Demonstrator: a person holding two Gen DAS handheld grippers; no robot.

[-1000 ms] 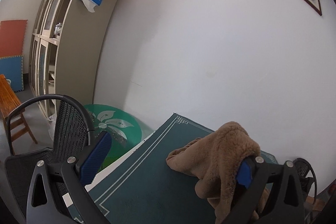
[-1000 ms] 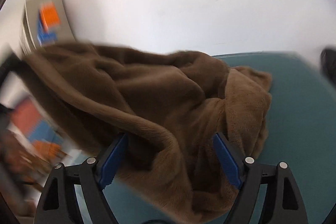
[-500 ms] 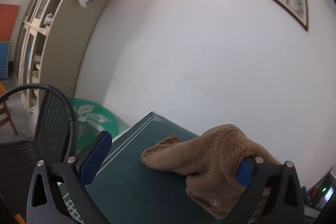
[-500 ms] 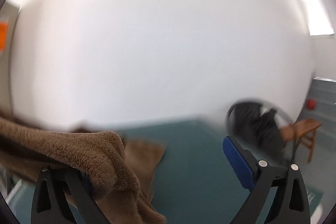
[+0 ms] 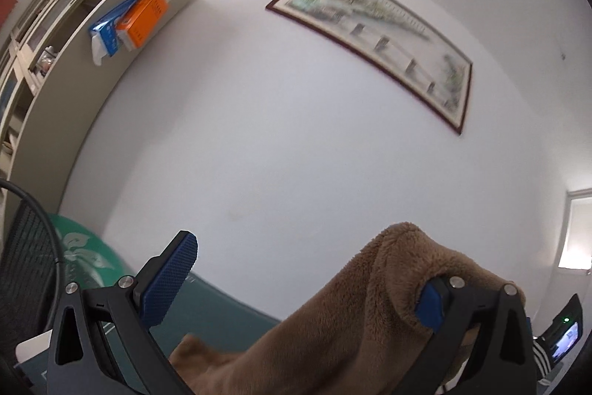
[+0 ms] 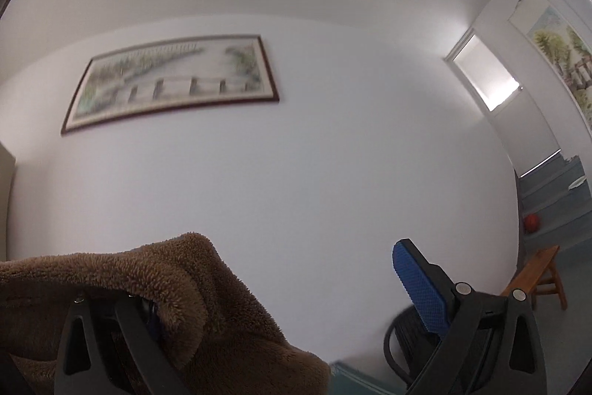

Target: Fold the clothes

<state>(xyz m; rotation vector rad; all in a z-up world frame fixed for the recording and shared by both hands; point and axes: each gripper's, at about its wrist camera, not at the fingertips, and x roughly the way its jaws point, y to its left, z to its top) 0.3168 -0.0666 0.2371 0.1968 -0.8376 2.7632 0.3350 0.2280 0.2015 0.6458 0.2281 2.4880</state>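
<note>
A brown fleece garment (image 5: pixel 355 313) hangs over the right finger of my left gripper (image 5: pixel 299 295), hiding most of that pad. The left gripper's jaws stand wide apart and open, nothing pinched between them. In the right wrist view the same fleece (image 6: pixel 207 313) is draped over the left finger of my right gripper (image 6: pixel 285 302), whose jaws also stand wide and open; its right pad (image 6: pixel 418 287) is bare. Both grippers point upward at the white wall. Only slivers of the green table mat (image 5: pixel 225 313) (image 6: pixel 351 376) show below.
A tall cabinet (image 5: pixel 74 91) with an orange box (image 5: pixel 144 13) on its side stands at the left. A framed painting (image 5: pixel 377 36) hangs on the wall. A mesh chair (image 5: pixel 26 269), another chair (image 6: pixel 407 350) and a wooden stool (image 6: pixel 540 276) flank the table.
Both grippers rose and tilted up toward the wall, lifting the fleece. The right gripper's jaws widened; the fleece once bunched between them now hangs over its left finger only.
</note>
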